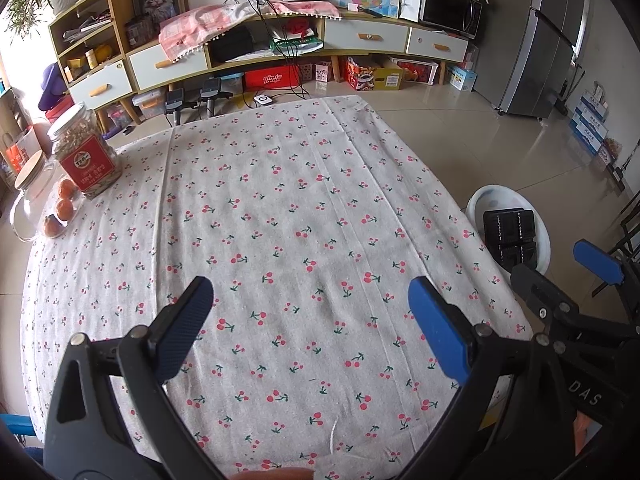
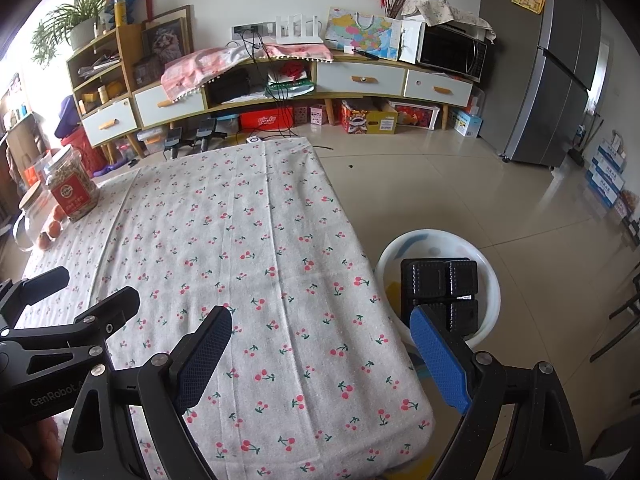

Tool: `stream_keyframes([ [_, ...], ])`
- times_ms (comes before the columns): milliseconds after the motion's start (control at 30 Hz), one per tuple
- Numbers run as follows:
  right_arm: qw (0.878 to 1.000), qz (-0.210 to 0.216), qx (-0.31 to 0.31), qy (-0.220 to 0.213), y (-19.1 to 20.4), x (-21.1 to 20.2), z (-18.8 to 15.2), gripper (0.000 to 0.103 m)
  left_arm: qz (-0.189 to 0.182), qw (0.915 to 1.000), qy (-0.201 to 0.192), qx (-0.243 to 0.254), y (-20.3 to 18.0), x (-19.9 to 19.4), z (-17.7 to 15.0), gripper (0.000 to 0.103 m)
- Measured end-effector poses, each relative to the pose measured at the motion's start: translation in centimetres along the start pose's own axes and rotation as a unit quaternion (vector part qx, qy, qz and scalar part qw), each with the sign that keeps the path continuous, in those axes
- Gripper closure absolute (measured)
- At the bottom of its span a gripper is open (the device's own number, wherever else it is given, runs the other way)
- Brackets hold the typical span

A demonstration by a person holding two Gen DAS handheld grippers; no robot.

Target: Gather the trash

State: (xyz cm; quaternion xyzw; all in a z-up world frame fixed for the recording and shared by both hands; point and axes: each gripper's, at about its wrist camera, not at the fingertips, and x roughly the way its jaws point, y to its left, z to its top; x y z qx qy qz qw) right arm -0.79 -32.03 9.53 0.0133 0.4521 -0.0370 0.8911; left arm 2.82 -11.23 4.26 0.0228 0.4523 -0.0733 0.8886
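Observation:
A white round bin (image 2: pixel 490 270) stands on the floor right of the table, with a black plastic tray (image 2: pixel 440 282) lying inside it. The same bin (image 1: pixel 538 224) and tray (image 1: pixel 508 230) show at the right edge of the left wrist view. My left gripper (image 1: pixel 310 304) hovers open over the cherry-print tablecloth (image 1: pixel 280 208), nothing between its fingers. My right gripper (image 2: pixel 322 336) is open too, over the table's near right corner, with its blue finger (image 2: pixel 438 360) in front of the bin. The two grippers sit side by side.
At the table's far left stand a jar with a red label (image 1: pixel 86 152), a glass lidded jar (image 1: pixel 30 180) and some small oranges (image 1: pixel 64 208). A long cabinet (image 1: pixel 280 48) lines the back wall; a fridge (image 1: pixel 548 40) and stacked boxes (image 1: pixel 592 120) stand right.

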Motion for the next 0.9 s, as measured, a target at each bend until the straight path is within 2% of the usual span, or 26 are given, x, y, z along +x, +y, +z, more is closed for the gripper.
stream_keyframes([
  [900, 1.0, -0.004, 0.008, -0.005, -0.37, -0.28, 0.19, 0.011, 0.003, 0.9999, -0.007, 0.01, -0.19, -0.5, 0.12, 0.005],
])
